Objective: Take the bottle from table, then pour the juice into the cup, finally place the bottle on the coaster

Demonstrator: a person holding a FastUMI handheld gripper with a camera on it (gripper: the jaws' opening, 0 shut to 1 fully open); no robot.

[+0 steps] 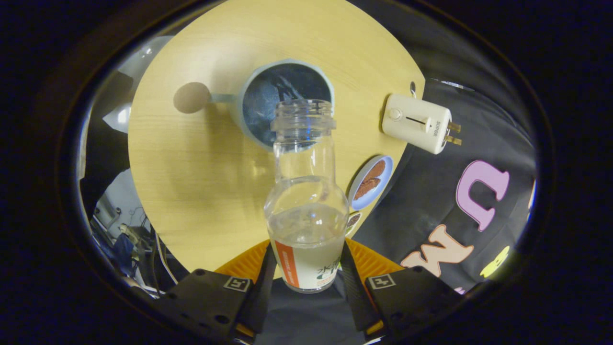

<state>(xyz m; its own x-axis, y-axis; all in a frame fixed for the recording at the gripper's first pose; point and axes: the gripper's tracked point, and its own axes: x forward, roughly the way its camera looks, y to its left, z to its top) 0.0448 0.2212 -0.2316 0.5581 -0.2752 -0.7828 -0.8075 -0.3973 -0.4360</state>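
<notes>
Between the two black fingers of the gripper [306, 278], an uncapped clear bottle [306, 201] is clamped at its labelled lower body, one finger pressing each side. The bottle is lifted off the round wooden table [191, 191] and tipped forward, so its open mouth overlaps the near rim of a pale blue cup [287, 103]. Cloudy juice sits low in the bottle, well short of the neck. A small round brown coaster [191, 97] lies just beside the cup's handle. On the other side of the cup a white plug adapter [417, 123] rests at the table edge, with a small blue dish [371, 182] nearer the fingers.

Likely risks: the mouth appears to sit right at the rim rather than over the cup's centre, so a steeper tilt could send juice down the outside wall. A smooth bottle held low may also slip or swing as it tips.
</notes>
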